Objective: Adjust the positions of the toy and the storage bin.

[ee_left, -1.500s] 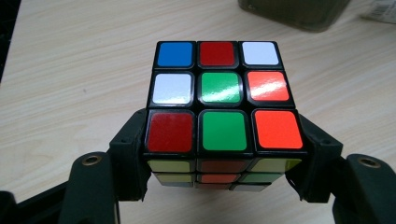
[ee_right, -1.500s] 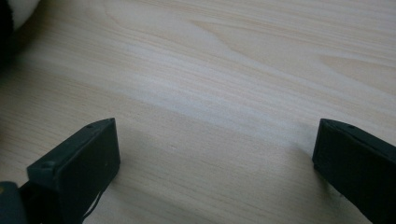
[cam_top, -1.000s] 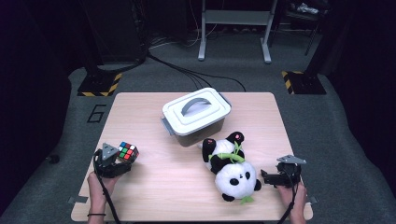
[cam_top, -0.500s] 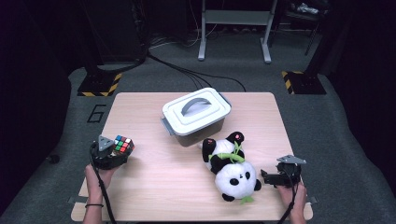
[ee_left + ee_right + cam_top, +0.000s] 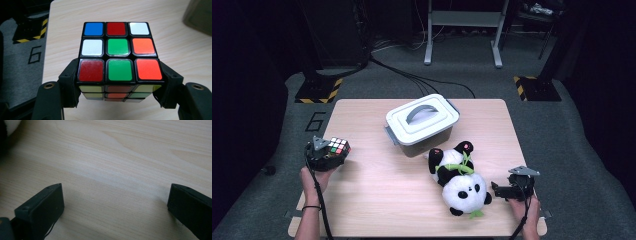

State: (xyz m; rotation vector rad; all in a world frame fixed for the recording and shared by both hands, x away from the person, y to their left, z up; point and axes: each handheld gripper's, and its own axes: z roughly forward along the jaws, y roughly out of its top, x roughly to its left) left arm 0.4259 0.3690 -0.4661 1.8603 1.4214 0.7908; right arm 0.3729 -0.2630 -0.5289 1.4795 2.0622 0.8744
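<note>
Storage box: a white-lidded plastic storage box stands at the middle of the tabletop, toward the far side; its body is translucent grey.
Lid: shut on the box, with a grey handle lying flat across the top and a latch at each end; what is inside cannot be told.
Rubik's cube: the Rubik's cube is pinched between the left tongs at the left edge of the tabletop, well left of the box. In the left gripper view its top face shows blue, red, white, green and orange stickers, and each jaw presses a side of the cube's lower part.
Left hand: the left hand holds these tongs from the near side.
Panda: a plush panda lies on its back just near and right of the box, head toward the near edge, with a green strip across its chest.
Right tongs: the right tongs sit low at the near right, just right of the panda's head; the jaws stand spread over bare wood, holding nothing.
</note>
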